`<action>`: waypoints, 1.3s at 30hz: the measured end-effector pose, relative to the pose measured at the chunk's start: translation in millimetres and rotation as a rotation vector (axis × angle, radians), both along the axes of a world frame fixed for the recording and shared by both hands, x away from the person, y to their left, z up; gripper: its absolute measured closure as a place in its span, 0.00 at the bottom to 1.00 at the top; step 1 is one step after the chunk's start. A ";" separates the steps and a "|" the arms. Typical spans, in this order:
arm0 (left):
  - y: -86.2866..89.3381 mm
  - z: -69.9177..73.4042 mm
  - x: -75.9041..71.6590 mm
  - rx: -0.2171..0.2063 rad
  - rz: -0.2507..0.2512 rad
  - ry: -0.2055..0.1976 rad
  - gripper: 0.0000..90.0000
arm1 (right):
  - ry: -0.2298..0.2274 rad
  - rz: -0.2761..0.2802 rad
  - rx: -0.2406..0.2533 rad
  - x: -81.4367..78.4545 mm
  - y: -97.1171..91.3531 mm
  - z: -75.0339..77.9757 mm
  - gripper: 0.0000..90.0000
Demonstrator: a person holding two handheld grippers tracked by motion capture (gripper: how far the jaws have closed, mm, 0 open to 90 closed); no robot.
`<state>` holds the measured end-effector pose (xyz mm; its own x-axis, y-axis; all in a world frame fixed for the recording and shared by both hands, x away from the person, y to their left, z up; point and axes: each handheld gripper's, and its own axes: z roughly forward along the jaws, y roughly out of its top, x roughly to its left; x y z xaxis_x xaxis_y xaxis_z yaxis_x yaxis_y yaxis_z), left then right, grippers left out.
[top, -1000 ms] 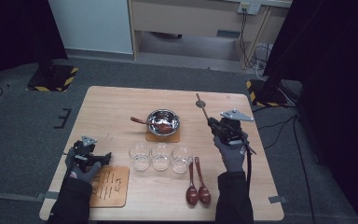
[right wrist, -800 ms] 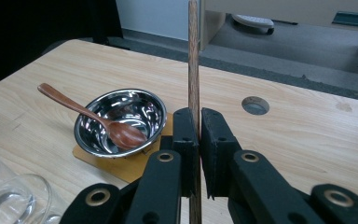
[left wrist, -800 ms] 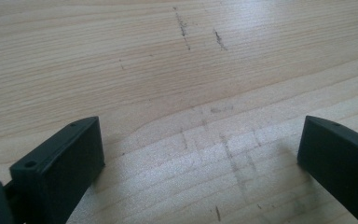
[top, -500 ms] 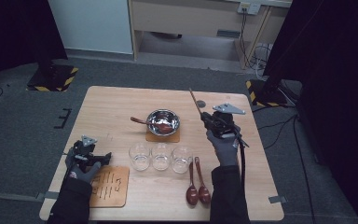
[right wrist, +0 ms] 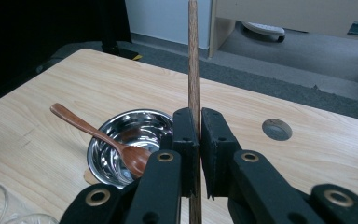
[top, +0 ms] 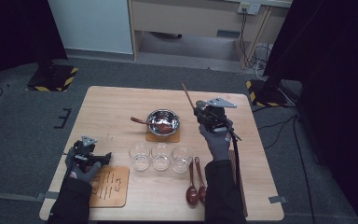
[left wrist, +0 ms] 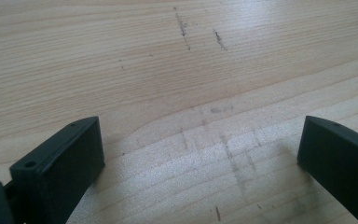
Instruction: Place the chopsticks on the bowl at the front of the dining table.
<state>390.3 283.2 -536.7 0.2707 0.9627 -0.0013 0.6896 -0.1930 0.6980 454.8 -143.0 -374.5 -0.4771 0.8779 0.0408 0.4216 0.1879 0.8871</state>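
Observation:
My right gripper (top: 199, 111) hovers just right of the steel bowl (top: 163, 122), shut on a thin wooden stick (top: 187, 96) that slants up and to the left. In the right gripper view the stick (right wrist: 193, 56) stands upright between the closed jaws of the right gripper (right wrist: 195, 117). Beyond them lies the bowl (right wrist: 121, 135) with a brown wooden spoon (right wrist: 98, 133) resting in it. My left gripper (top: 103, 157) rests on the table at the front left. In its own view the left gripper (left wrist: 200, 135) is open, with bare wood between the jaws.
Three clear glasses (top: 161, 157) stand in a row in front of the bowl. Two more brown spoons (top: 196, 186) lie near the front edge. A wooden board (top: 109, 186) sits by the left hand. A round cable hole (right wrist: 276, 129) is in the tabletop.
My right gripper has carried the stick leftward and a little farther back, nearer the bowl. The left gripper has stayed put.

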 end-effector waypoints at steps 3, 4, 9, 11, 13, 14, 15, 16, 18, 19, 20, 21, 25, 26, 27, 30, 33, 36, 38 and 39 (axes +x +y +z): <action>0.0 0.0 0.0 0.000 0.000 0.000 0.00 | -0.002 0.001 0.000 4.1 4.5 0.1 0.95; 0.0 0.0 0.0 0.000 0.000 0.000 0.00 | -0.001 0.003 0.002 5.3 5.6 0.0 0.95; 0.0 0.0 0.0 0.000 0.000 0.000 0.00 | -0.004 0.011 0.008 10.6 11.7 0.5 0.95; 0.0 0.0 0.0 0.001 0.000 0.000 0.00 | -0.007 0.017 0.007 12.2 14.3 2.0 0.95; 0.1 0.0 0.0 0.001 0.000 0.001 0.00 | -0.008 0.019 0.008 13.6 17.2 3.7 0.95; 0.1 0.0 0.0 0.001 0.000 0.000 0.00 | -0.011 0.022 0.009 14.4 18.8 4.4 0.94; 0.0 0.0 0.0 0.000 0.000 0.000 0.00 | -0.012 0.023 0.010 15.0 20.2 4.8 0.95; 0.0 0.0 0.0 0.001 0.000 0.000 0.00 | -0.013 0.025 0.007 15.7 21.7 5.2 0.95; 0.0 0.0 0.0 0.000 0.000 0.000 0.00 | -0.015 0.031 0.010 17.0 24.6 5.7 0.94; 0.0 0.0 0.0 0.000 0.000 0.000 0.00 | -0.014 0.035 0.017 17.8 25.9 6.1 0.94; 0.0 0.0 0.0 0.000 0.000 0.000 0.00 | -0.012 0.037 0.019 18.7 27.4 6.2 0.94; 0.0 0.0 0.0 0.001 0.000 0.000 0.00 | -0.013 0.039 0.017 20.0 28.8 6.1 0.94; 0.1 0.1 0.0 0.001 -0.001 0.001 0.00 | -0.009 0.040 0.014 25.0 34.3 5.3 0.95; 0.1 0.0 0.0 0.001 -0.001 0.001 0.00 | -0.011 0.042 0.016 26.4 35.8 4.9 0.94; 0.0 0.0 0.0 0.000 0.000 0.000 0.00 | -0.009 0.042 0.020 27.7 37.0 4.5 0.94; 0.0 0.0 0.0 -0.001 0.000 0.000 0.00 | -0.007 0.040 0.016 31.8 41.4 2.3 0.94; 0.0 0.0 0.0 0.000 0.000 0.000 0.00 | -0.010 0.043 0.017 36.1 46.2 1.1 0.94; 0.0 0.0 0.0 0.000 0.000 0.000 0.00 | -0.005 0.046 0.015 40.6 51.3 0.7 0.95; 0.0 0.0 0.0 0.000 0.000 0.000 0.00 | -0.002 0.046 0.012 43.2 55.2 0.3 0.94; 0.0 0.0 0.0 0.000 0.000 0.000 0.00 | -0.005 0.048 0.013 44.4 56.8 -0.1 0.94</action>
